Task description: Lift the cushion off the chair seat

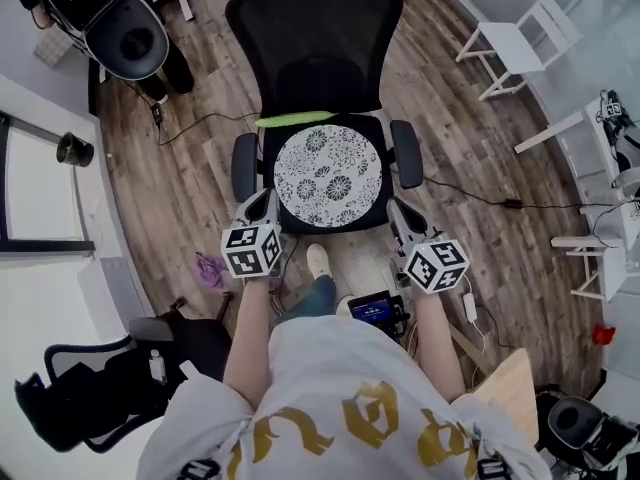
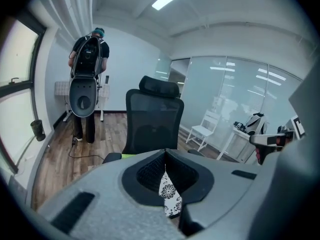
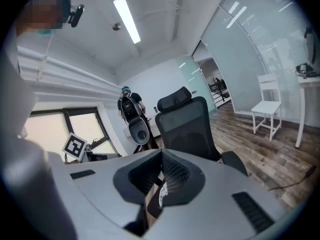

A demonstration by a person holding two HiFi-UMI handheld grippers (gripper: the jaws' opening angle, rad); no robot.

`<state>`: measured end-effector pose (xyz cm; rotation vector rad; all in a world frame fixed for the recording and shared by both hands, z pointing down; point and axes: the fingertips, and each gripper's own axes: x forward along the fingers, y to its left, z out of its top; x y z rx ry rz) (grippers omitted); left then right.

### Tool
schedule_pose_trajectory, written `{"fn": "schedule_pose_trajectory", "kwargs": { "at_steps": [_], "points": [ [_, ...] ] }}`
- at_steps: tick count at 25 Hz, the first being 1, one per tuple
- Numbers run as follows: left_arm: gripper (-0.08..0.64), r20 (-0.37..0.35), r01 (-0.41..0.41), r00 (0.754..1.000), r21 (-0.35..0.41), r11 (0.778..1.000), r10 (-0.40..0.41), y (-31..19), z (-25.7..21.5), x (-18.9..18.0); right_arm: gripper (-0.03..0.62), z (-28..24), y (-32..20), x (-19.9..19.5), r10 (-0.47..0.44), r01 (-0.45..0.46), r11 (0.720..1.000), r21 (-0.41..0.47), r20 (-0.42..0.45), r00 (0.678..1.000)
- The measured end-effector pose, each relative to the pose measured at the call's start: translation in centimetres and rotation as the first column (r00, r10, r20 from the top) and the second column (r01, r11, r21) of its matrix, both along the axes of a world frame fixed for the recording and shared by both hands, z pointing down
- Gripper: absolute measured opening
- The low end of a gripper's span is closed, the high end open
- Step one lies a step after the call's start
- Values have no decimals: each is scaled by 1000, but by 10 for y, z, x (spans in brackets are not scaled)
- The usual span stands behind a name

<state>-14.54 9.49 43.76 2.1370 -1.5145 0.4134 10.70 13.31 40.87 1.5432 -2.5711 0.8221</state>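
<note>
Bright ceiling strip light (image 3: 126, 20), sharp pictures; gripper views curve darkly at edges.

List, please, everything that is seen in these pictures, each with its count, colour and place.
office chair: one, black, centre of the head view
cushion: one, round, white with black flowers, flat on that chair's seat
green strip: one, lime, behind the cushion
white chair: one, upper right
machine: one, black and grey, upper left
second chair: one, black, lower left
purple item: one, on the wooden floor, left
left gripper: one, grey, at the seat's front left, jaws together
right gripper: one, grey, at the seat's front right, jaws together
</note>
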Motion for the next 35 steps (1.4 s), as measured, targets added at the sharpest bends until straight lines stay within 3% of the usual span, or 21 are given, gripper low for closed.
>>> {"fn": "schedule_pose_trajectory", "kwargs": {
  "at_steps": [2, 8, 15, 18, 22, 28, 30, 32, 35],
  "points": [
    [9, -3, -7, 1000, -13, 1000, 7, -24, 4, -3, 11, -3, -21, -2, 23, -24, 1000, 11, 16, 1000],
    [9, -32, -49, 998, -44, 998, 48, -80, 14, -6, 11, 15, -71, -3, 98, -94, 993, -67, 50, 994],
    [9, -19, -93, 996, -64, 994, 92, -116, 23, -9, 11, 16, -94, -13, 128, -120, 990, -76, 113, 985],
    [9, 25, -125, 992, -55, 991, 126, -127, 22, -4, 11, 23, -99, -12, 135, -130, 987, -90, 47, 990],
    [9, -4, -129, 992, -45, 991, 129, -138, 16, -3, 11, 31, -108, -12, 122, -131, 987, -98, -96, 988],
    [9, -20, -113, 993, -37, 993, 112, -153, 14, -7, 11, 33, -124, -20, 81, -95, 992, -81, -167, 983],
    [9, -25, -109, 994, -37, 993, 108, -155, 13, -9, 11, 28, -127, -24, 70, -80, 995, -55, -155, 985],
    [9, -35, -99, 995, -26, 995, 99, -159, 11, -9, 11, 23, -133, -22, 85, -90, 995, -30, -147, 985],
    [9, -28, -89, 996, -9, 996, 89, -164, 15, -8, 11, 25, -141, -10, 143, -148, 989, -7, -212, 967]
  ]
}}
